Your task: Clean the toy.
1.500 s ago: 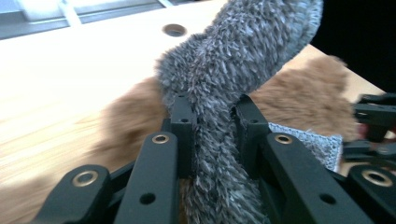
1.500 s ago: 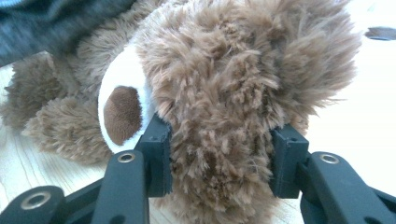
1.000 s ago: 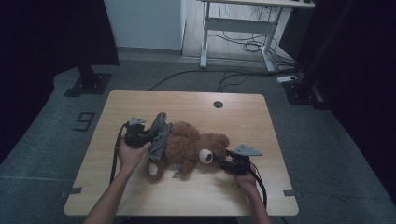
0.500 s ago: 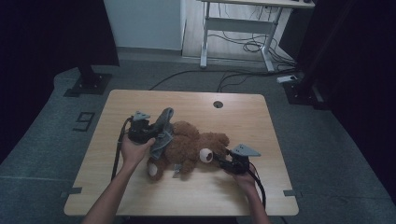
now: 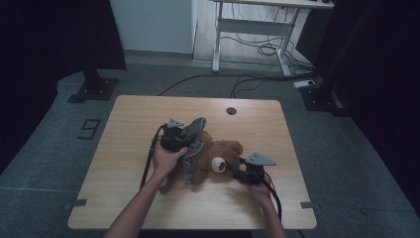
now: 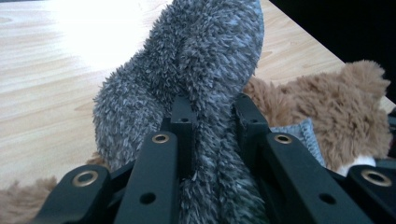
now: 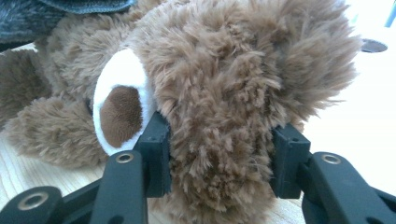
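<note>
Two grippers work one brown bear [image 5: 218, 156] that lies near the middle of the table [image 5: 124, 139] in the high view. The left gripper [image 5: 190, 135] sits over the bear's upper side with a grey garment [image 5: 194, 136] rising from its tip, while the right gripper [image 5: 236, 170] comes in low from the bear's head end, just beside the white muzzle. Holding the head down at one end probably steadies the toy so the cloth can be drawn off or on at the other.

From the left gripper view, the jaws are pressed together on a fold of the fuzzy grey garment [image 6: 205, 84], which stands up between them and hides much of the table [image 6: 56, 70]. Brown fur of the bear [image 6: 336, 112] lies behind to the right, with a knitted grey patch [image 6: 301, 135] touching it. The pinch takes cloth alone, not fur, which suits peeling the garment away.

From the right gripper view, the jaws stand part-way spread around the bear's head [image 7: 224, 93], pads sunk into the fur on both sides, the muzzle [image 7: 119, 109] just left of one pad. Grey cloth [image 7: 56, 11] crosses the top corner.
</note>
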